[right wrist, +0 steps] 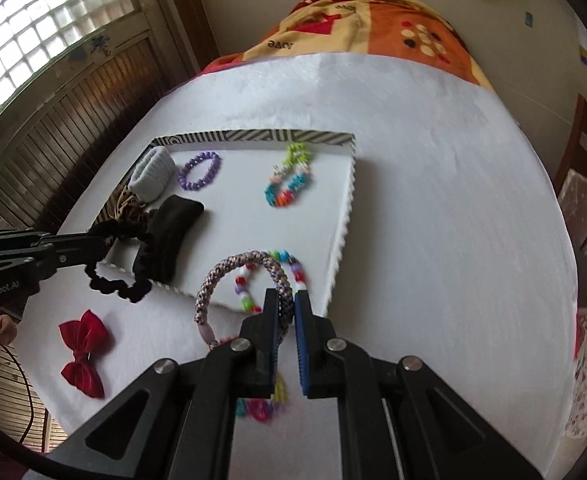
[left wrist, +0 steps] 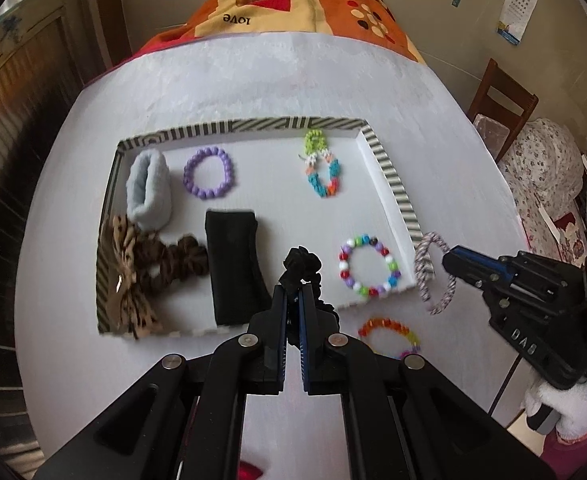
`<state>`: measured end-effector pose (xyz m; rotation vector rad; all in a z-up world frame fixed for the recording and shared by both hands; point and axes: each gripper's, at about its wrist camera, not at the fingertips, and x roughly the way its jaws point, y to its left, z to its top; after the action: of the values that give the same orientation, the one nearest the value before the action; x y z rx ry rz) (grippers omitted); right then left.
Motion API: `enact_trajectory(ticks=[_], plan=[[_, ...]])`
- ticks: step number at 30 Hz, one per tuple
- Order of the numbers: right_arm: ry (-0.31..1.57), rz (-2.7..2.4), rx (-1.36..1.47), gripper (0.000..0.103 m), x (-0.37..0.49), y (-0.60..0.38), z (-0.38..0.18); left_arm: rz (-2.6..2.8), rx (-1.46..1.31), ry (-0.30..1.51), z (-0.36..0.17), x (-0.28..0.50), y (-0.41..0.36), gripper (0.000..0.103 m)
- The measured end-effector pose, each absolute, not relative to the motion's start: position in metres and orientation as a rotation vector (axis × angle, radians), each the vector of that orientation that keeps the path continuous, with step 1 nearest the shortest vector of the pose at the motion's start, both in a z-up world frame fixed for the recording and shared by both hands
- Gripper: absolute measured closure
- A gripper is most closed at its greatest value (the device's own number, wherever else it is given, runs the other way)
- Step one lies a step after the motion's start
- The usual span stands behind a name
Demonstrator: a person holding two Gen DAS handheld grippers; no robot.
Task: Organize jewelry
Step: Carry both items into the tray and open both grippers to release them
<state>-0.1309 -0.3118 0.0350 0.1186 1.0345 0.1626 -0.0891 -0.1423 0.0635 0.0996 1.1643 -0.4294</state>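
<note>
Right now I have both jaws clamped on something. My left gripper (left wrist: 292,292) pinches a black scrunchie (left wrist: 302,265) that hangs above the near edge of the striped tray (left wrist: 389,172), and my right gripper (right wrist: 286,312) is closed on a braided pink-and-grey bracelet (right wrist: 209,292), held upright as a loop just outside the tray's near right corner. What the coming move turns on, as I judge it: the tray lies ahead of and below both grippers, so each piece only has to go forward and down. The scrunchie is nearer the dark hair things, the bracelet nearer the beads.

Inside the tray, the left side holds a pale blue wristband (left wrist: 149,188), a leopard-print bow (left wrist: 127,280), a brown scrunchie (left wrist: 173,260) and a black band (left wrist: 233,268). Further right sit a purple bead bracelet (left wrist: 208,173), a green-and-teal one (left wrist: 320,164) and a multicoloured bead bracelet (left wrist: 369,266). Still out on the white surface (right wrist: 433,200) are a red bow (right wrist: 82,344) and an orange bead bracelet (left wrist: 389,336).
</note>
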Motion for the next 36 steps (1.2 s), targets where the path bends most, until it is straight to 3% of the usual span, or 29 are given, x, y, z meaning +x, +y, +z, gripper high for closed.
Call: enact_trajectory(ticks=[23,36], plan=[[1.153,0.189,0.054,0.095,-0.021,-0.306,-0.031,-0.410,0.037,1.283,-0.001,0.047,-0.192,0.103],[1.165,0.179,0.066,0.093,-0.013,-0.308,-0.045,-0.330,0.042,1.313,-0.027,0.061,-0.186,0.103]])
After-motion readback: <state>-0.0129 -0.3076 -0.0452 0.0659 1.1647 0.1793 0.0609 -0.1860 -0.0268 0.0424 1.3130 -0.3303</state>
